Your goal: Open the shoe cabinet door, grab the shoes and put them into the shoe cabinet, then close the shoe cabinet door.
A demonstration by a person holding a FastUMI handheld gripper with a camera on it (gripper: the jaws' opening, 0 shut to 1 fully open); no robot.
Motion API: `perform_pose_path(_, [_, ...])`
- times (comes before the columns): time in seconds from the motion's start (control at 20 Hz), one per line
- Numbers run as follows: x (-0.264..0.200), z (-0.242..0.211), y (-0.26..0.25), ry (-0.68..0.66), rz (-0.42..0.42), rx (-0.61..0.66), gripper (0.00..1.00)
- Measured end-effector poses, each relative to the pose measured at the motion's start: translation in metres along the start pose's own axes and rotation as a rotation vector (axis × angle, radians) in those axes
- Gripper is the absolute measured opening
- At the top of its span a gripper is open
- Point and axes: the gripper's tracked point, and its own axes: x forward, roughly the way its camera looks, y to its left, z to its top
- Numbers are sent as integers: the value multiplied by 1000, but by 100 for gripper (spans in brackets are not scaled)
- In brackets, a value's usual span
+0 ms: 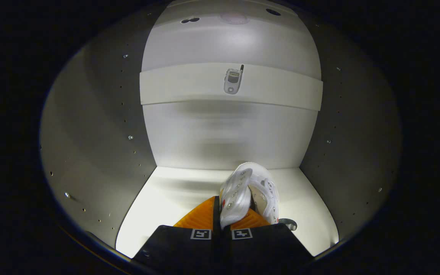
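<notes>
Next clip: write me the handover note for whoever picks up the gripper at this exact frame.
Gripper: fingers shut on the white shoe, pinching its upper edge.
Position: gripper and shoe are inside the shoe cabinet, the shoe hanging just above the bottom shelf. An upper shelf lies beyond.
Done: door evidently open, shoe grabbed and carried in.
Left: set the shoe down, open the fingers, withdraw, close the door. Whether more shoes remain outside cannot be told.

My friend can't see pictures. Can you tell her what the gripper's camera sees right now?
The gripper is shut on a white shoe, holding it inside the shoe cabinet just above the pale bottom shelf. Beyond the shoe, a higher shelf crosses the back wall, with what looks like a small flip phone at its front edge.
</notes>
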Motion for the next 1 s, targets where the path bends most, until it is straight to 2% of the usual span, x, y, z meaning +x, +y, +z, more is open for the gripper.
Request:
perform_pose_path(0.8, [-1, -21, 5, 70, -14, -39, 7])
perform_pose_path(0.95, [-4, -21, 13, 62, 10, -16, 14])
perform_pose_path(1.0, [-6, -23, 17, 61, 20, -19, 28])
